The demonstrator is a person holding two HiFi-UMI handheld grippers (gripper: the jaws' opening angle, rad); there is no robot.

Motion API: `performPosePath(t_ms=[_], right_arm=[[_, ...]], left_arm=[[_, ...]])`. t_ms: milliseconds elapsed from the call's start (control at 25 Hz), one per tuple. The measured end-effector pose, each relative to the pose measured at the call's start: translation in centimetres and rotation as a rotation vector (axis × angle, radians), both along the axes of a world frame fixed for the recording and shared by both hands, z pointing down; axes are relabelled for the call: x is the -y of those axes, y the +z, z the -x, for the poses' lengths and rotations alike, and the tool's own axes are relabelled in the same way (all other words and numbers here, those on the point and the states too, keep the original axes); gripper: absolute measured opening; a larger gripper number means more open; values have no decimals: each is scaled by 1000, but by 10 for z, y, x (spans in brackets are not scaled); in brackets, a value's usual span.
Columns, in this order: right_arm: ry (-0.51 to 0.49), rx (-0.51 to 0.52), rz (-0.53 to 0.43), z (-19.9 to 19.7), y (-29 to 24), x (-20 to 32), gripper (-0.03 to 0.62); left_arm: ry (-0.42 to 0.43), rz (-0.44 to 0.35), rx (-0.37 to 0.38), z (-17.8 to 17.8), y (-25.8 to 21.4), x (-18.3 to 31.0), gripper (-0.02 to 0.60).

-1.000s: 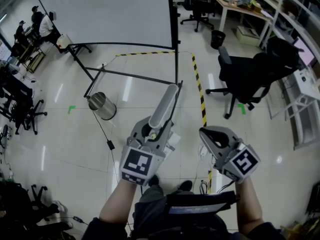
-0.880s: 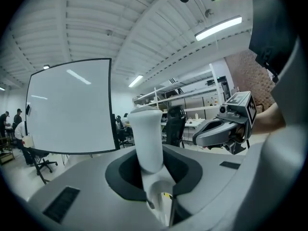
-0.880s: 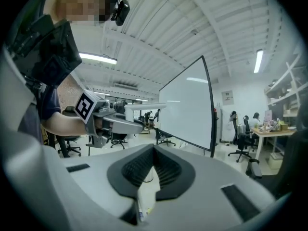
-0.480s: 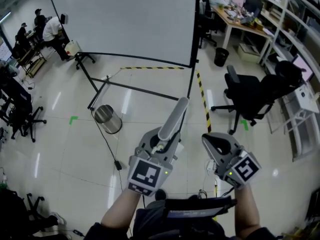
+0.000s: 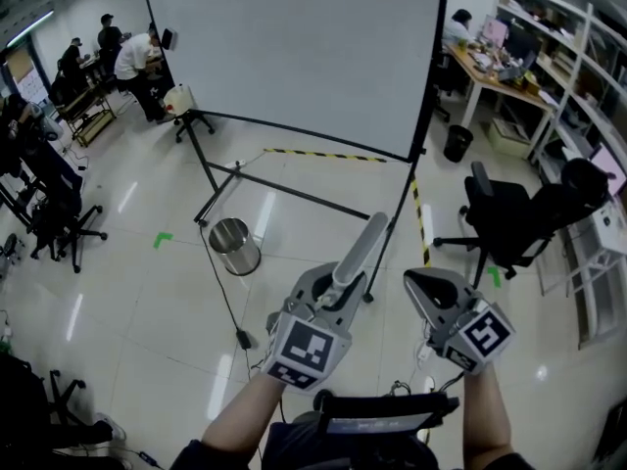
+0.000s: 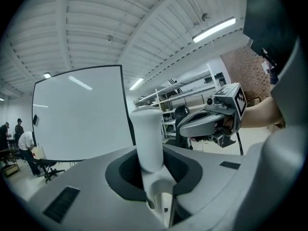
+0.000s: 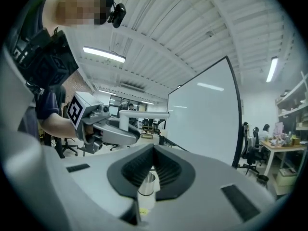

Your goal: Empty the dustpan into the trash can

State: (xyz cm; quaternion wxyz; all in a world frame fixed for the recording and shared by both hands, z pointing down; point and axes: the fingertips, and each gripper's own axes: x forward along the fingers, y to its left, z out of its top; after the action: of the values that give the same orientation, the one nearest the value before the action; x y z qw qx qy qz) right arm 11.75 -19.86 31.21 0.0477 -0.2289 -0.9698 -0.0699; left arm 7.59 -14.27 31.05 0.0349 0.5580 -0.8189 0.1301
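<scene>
glossy pale floor tiles (image 5: 147,311) run across an open office. a big matte white projection screen (image 5: 294,57) stands on thin black legs ahead, and a black office chair (image 5: 519,228) sits off to the right. the trash can (image 5: 235,246) stands upright on the floor near the screen's legs. it is a plain round cylinder of shiny metal with an open top and no liner that shows. it lies ahead and to the left of both grippers and well apart from them, with bare floor between. the left gripper (image 5: 338,287) is the nearer of the two and is clenched on the dustpan handle (image 5: 361,255), a smooth light-grey plastic tube with a rounded end. the handle's long axis runs forward, upward and a little right, so it points past the can, not at it. the pan end is hidden beneath the gripper and the person's arms, so its tilt and load cannot be told. the right gripper (image 5: 419,284) rides just beside the left. its ribbed dark pads are drawn together at the tips and grip nothing that shows. low in the gap behind those tips sits a small shiny cylinder (image 7: 147,183), probably the can seen far beyond. judging from this, the load must travel left and forward, then tip over the rim.
</scene>
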Motion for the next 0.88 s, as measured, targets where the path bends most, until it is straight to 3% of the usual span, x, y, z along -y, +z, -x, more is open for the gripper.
performPosePath(t_ms=[440, 680, 880], right_arm=[[-83, -24, -30, 18, 10, -37, 14], [-147, -38, -32, 43, 20, -31, 14], [-194, -19, 30, 79, 23, -9, 14]], left_arm=[[-59, -31, -8, 24, -11, -39, 63], [-79, -45, -41, 45, -14, -26, 63], [-120, -44, -71, 74, -15, -11, 63]])
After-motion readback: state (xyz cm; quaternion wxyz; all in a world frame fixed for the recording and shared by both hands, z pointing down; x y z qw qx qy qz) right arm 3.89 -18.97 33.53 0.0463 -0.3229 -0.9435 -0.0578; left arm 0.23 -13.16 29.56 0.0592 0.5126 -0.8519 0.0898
